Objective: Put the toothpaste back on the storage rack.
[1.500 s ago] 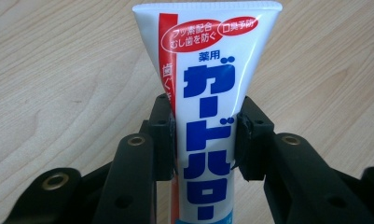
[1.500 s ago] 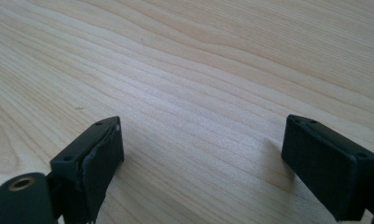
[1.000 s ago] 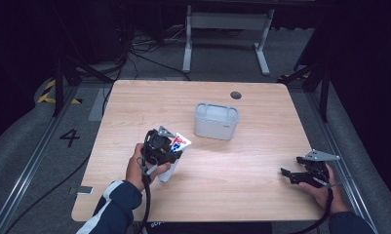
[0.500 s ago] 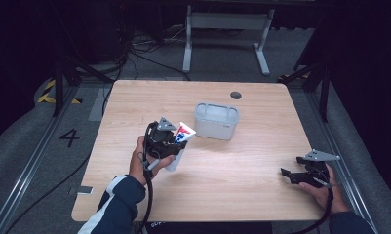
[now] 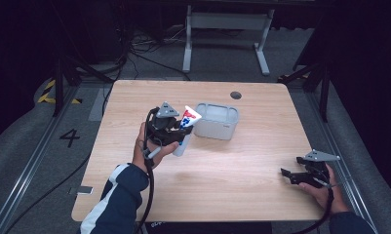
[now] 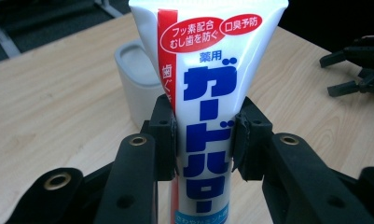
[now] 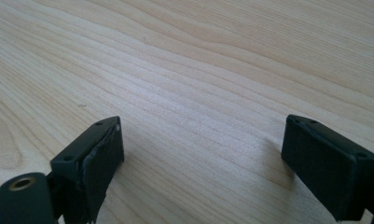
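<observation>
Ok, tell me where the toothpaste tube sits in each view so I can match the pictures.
High view: toothpaste tube left of centre, clamped in the left tool, just left of the grey container.
Left gripper view: tube upright in the middle between the tool's two pads, container behind it at left.
Right gripper view: not in it; it looks at the bare wooden table.
Shared landmark: the grey container.

My high view looks down and forward from my side onto the wooden table (image 5: 261, 161), fairly far off. My left gripper view rides close behind its jaws, facing the toothpaste tube (image 6: 208, 93) clamped at 12 o'clock, with the grey bin (image 6: 133, 79) at 11 and the right gripper (image 6: 357, 70) at 2; both also show from above. My right gripper view skims the tabletop (image 7: 184, 70) closely
</observation>
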Demonstrator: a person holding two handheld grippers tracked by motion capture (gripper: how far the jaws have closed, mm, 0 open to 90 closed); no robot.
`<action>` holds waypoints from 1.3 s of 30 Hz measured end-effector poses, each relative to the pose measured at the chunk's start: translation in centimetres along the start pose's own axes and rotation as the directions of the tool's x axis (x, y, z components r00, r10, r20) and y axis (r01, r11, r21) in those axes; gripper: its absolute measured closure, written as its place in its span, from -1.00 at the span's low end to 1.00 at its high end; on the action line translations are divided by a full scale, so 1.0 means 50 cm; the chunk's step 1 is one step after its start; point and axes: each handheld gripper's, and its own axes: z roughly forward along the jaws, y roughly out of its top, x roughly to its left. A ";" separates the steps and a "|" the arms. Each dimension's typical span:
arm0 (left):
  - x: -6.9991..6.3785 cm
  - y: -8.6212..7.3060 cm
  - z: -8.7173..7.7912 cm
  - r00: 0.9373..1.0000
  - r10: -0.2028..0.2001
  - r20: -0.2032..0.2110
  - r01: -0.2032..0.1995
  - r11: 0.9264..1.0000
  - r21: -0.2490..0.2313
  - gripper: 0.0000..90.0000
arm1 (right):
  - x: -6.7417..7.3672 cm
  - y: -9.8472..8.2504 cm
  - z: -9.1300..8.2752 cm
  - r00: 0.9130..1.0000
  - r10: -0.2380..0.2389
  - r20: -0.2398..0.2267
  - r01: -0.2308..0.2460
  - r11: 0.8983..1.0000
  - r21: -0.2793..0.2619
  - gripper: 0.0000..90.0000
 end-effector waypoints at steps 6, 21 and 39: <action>-0.005 0.032 0.001 0.999 0.032 0.006 -0.032 0.998 -0.054 0.47 | 0.000 0.000 0.000 1.000 -0.001 0.000 0.001 1.000 -0.002 -0.71; -0.005 0.090 0.015 0.997 0.068 0.028 -0.064 0.989 -0.131 0.46 | 0.001 -0.001 -0.001 1.000 -0.003 -0.002 0.003 1.000 -0.003 -0.69; -0.008 0.146 0.070 0.995 0.089 0.042 -0.080 0.978 -0.194 0.46 | 0.001 -0.002 -0.003 1.000 -0.007 -0.003 0.007 1.000 -0.003 -0.67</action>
